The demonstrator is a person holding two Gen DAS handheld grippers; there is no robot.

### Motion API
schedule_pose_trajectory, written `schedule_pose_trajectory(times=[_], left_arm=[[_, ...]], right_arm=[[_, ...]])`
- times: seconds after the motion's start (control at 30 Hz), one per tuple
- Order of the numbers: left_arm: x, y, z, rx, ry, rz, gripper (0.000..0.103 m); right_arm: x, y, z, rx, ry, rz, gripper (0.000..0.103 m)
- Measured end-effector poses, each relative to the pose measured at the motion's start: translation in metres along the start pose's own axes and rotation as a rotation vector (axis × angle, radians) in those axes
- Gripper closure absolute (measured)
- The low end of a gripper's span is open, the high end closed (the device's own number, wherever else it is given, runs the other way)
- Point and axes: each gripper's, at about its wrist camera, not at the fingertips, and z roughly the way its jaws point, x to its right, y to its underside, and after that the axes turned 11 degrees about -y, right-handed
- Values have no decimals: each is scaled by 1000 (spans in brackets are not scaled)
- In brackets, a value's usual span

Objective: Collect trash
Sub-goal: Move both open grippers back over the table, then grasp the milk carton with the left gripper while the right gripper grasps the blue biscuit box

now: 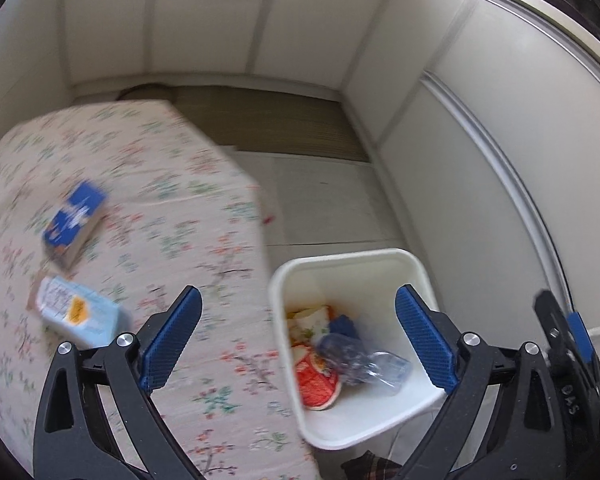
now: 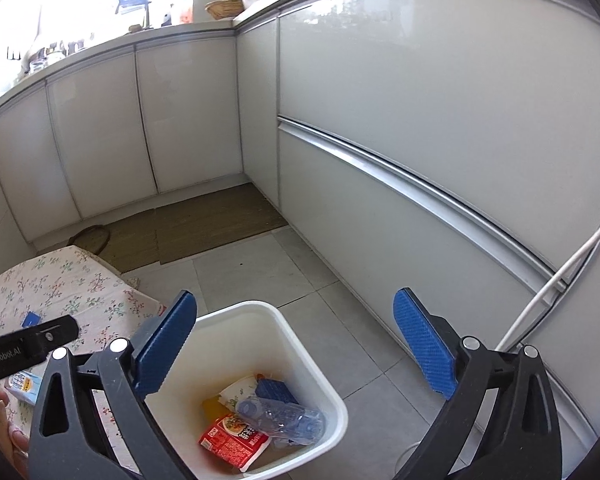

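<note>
Both our grippers, left [image 1: 298, 334] and right [image 2: 295, 342], gape wide, holding nothing, above the bin [image 2: 332, 396]. Two cartons [image 1: 76, 220] wait on the table [image 1: 204, 184]; a rushed grab might knock one off.

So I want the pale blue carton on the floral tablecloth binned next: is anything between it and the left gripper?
Nothing visible. The left gripper is open and empty, and only bare floral tablecloth separates it from the pale blue carton. The white plastic bin stands open-topped beside the table.
</note>
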Motion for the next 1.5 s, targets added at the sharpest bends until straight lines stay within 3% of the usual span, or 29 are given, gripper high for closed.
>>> schedule_pose_trajectory(times=[0.53,0.73,1.03,1.17,1.3,1.5], left_arm=[[-141,15,27,-13,-386,-420,7],[-176,23,48,-96,-444,-571,7],[-194,25,89,-201,-537,-702,7],[-193,23,99,-222,-583,-696,7],[-188,23,99,-214,-574,-637,7],[-183,24,87,-171,-520,-517,33]], right_arm=[[-53,9,29,-80,-111,-83,7],[-65,12,36,-95,-153,-99,7],[-75,9,43,-118,-197,-112,7],[-76,9,43,-124,-208,-118,7],[-78,10,45,-138,-208,-118,7],[-89,15,49,-157,-193,-148,7]])
